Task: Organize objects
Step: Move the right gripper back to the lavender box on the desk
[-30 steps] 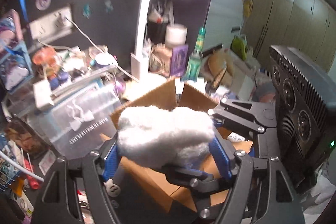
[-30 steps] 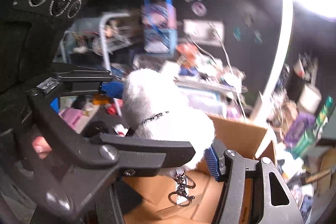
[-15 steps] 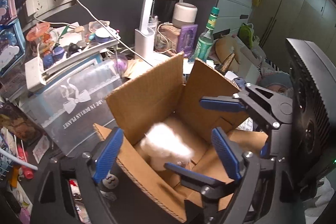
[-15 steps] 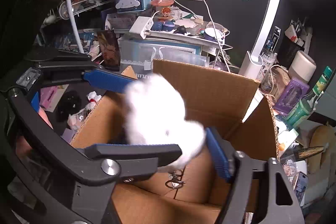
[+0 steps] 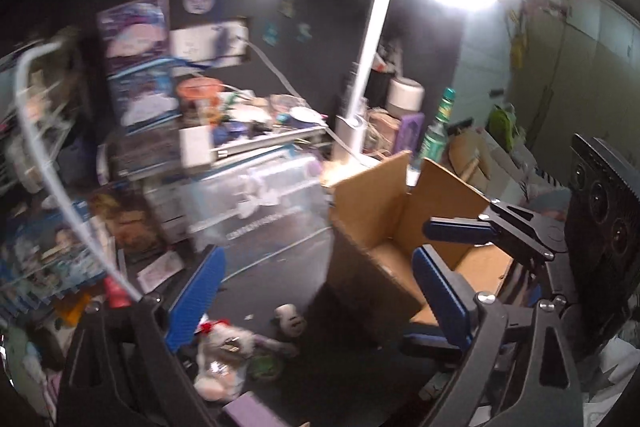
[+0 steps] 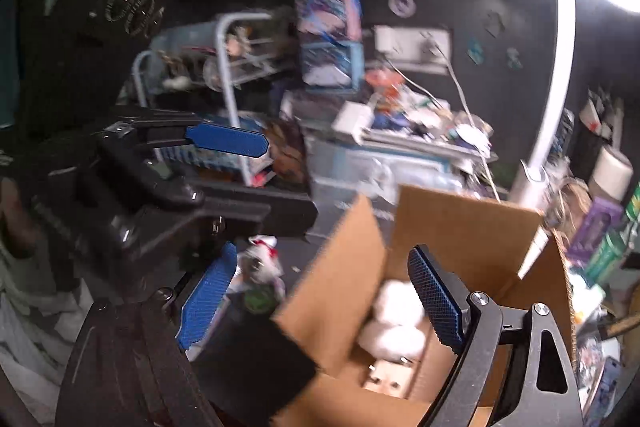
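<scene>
White fluffy toy (image 6: 394, 323): a soft, puffy lump, white all over, like a ball of cotton. It lies down inside the box, at the lower middle of the right wrist view. Nothing holds it. A small metal clip shows just under it. In the left wrist view it is hidden by the box wall.

Cardboard box (image 6: 460, 227): brown, open at the top, flaps standing up. It sits at the lower right of both views (image 5: 376, 211).

Left gripper (image 5: 316, 291): let go, with nothing in it. Its blue pads (image 5: 196, 297) stand wide apart, and the jaws have just been opening. It hangs over the dark table, to the left of the box. One pad is over the near corner of the box.

Right gripper (image 6: 320, 295): also let go and holding nothing. Its jaws have just been opening too. The right blue pad is in front of the box, just beside the white toy. The left pad is outside the box.

Small toys (image 5: 228, 343): a little heap lies on the dark table (image 5: 344, 379) at the lower middle of the left wrist view. It is blurry. One small white figure (image 5: 289, 319) stands near the box.

Lamp (image 5: 370, 55): a white stick with a very bright light at the upper right.

Clear plastic bin (image 5: 256, 203): behind the box, to its left, with lots of mess on top.
</scene>
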Available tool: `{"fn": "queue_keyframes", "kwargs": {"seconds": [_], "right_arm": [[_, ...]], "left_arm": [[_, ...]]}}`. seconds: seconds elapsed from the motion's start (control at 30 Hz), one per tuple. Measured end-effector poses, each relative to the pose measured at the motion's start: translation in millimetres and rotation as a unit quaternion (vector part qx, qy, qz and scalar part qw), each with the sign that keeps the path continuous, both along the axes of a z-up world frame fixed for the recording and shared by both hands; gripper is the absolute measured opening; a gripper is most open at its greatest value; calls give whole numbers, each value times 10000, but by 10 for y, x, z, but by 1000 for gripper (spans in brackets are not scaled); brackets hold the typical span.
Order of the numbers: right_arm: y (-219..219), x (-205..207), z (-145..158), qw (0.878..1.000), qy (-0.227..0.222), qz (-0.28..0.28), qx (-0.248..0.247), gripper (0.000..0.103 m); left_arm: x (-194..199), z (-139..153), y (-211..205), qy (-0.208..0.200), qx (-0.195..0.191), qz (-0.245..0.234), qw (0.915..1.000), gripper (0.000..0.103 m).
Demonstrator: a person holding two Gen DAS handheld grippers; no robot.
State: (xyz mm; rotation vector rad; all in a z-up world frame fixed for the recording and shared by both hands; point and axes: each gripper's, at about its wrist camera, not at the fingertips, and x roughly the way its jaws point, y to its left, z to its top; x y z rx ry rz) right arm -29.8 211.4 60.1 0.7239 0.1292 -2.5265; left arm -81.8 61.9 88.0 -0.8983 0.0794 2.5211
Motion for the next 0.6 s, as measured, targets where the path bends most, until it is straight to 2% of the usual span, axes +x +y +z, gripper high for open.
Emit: {"fn": "queue_keyframes", "kwargs": {"seconds": [0.17, 0.3, 0.47, 0.6], "right_arm": [[-566, 155, 45, 9974, 242, 671, 66, 86], [-1015, 277, -102, 9918, 193, 1242, 214, 86], [-1464, 369, -587, 9834, -603, 1701, 202, 86], [-1629, 311, -1087, 9833, -1139, 1383, 308, 86]], "left_arm": [[330, -183, -612, 202, 155, 692, 9973, 96], [569, -496, -1025, 198, 167, 1210, 9923, 96], [777, -976, -1394, -96, 281, 1677, 9854, 96], [855, -1327, -1542, -445, 206, 1919, 9802, 96]]}}
